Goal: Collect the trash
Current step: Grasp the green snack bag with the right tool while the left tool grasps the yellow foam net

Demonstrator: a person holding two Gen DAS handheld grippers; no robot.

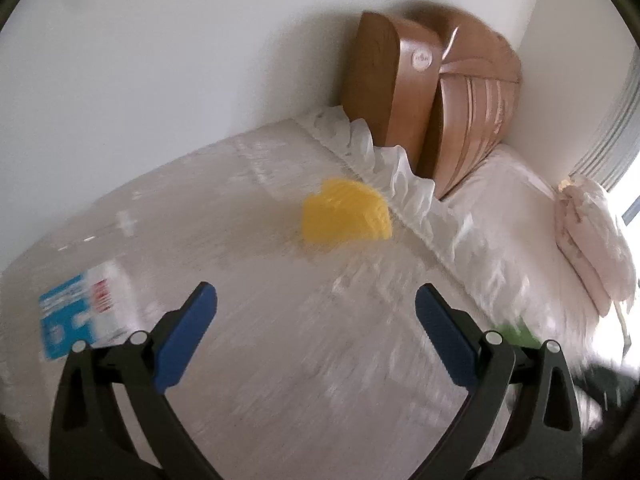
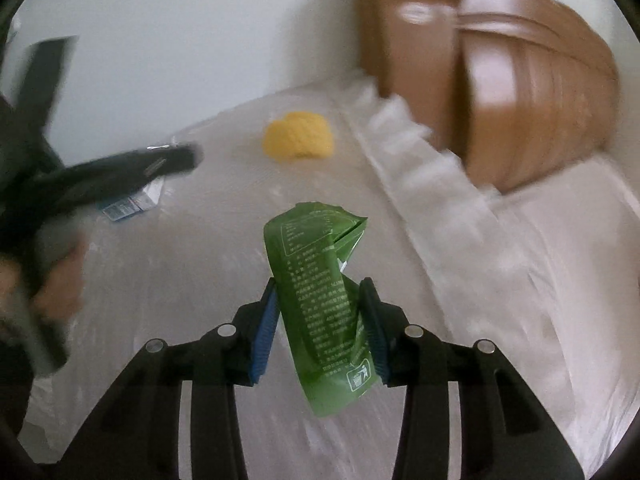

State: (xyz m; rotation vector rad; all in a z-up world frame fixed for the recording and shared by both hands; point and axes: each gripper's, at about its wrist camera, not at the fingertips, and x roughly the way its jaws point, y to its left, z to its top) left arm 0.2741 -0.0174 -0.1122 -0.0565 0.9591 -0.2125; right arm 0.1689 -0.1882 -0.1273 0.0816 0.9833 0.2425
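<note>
trash on the plastic-covered bed (image 1: 280,360): green wrapper (image 2: 324,312) pinched in the right gripper (image 2: 320,292), centre frame. left gripper (image 1: 316,300) gapes wide and empty, yellow wad (image 1: 346,212) ahead, blue-white packet (image 1: 80,312) lower left. thin grip, wrapper could slip out.

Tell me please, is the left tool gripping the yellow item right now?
No, the left tool is open and empty, with the yellow item lying apart on the plastic-covered bed.
</note>
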